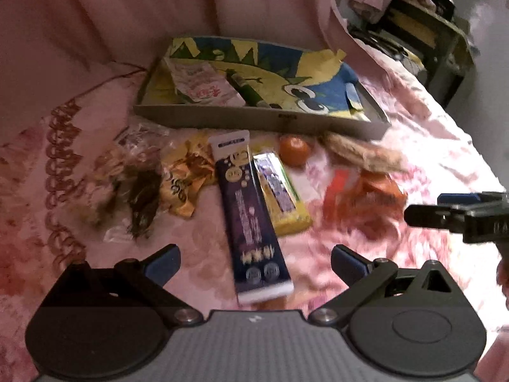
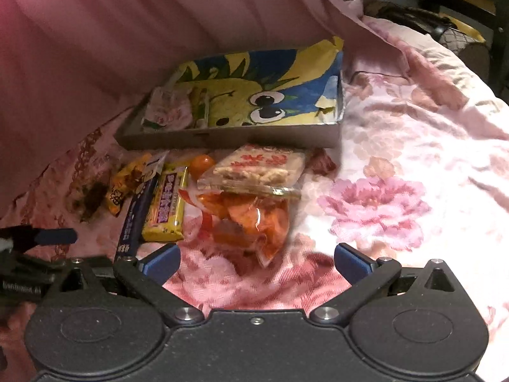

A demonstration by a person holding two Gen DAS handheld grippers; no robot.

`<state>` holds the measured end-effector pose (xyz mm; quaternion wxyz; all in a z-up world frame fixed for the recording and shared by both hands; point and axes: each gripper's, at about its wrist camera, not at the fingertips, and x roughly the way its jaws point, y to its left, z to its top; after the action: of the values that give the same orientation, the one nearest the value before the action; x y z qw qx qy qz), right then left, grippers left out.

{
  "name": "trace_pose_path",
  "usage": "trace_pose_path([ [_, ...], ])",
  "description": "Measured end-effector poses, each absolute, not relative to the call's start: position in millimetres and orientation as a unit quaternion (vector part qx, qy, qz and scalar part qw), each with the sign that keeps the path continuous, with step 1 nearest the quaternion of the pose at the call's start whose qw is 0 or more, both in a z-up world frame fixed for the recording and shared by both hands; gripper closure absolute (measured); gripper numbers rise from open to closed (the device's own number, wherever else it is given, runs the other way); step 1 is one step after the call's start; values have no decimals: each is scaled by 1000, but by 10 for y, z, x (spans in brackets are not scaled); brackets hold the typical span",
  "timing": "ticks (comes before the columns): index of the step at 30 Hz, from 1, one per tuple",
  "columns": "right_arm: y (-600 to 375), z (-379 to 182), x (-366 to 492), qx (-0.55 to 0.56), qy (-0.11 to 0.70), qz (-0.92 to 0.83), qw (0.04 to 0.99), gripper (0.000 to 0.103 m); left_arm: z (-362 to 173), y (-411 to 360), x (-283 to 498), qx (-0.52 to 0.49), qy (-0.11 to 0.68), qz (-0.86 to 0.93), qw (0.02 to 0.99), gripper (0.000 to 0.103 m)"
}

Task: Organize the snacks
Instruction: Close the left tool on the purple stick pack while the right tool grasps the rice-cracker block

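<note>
On the pink floral bed point(image 2: 397, 159) snacks lie strewn before the cartoon-lined box point(image 1: 254, 121), likely awaiting sorting; left gripper point(image 1: 256, 262) gapes over the purple packet point(image 1: 251, 219), right gripper point(image 2: 257, 262) wide, empty.

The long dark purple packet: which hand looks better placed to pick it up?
Probably the left. The left gripper is open with the purple packet lying between its fingers; the right gripper, also open, faces the orange snack bag.
</note>
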<state>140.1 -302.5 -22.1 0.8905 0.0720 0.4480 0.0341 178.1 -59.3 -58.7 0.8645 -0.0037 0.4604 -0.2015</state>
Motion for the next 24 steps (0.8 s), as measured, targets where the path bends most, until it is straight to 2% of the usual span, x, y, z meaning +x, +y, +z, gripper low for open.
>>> trace_pose_path([
  [7, -2929, -172, 1756, 52, 380, 19, 923, 1, -755, -620, 2024, -38, 469, -219, 855, 3],
  [16, -2942, -426, 2160, 115, 399, -7, 910, 1, -887, -619, 2165, -72, 484, -231, 841, 17],
  [20, -2897, -472, 2194, 111, 399, -7, 910, 1, -902, -588, 2203, -83, 481, -226, 843, 28],
  [24, -2879, -515, 2190, 112, 399, -10, 910, 1, -910, -538, 2243, -110, 482, -212, 843, 35],
])
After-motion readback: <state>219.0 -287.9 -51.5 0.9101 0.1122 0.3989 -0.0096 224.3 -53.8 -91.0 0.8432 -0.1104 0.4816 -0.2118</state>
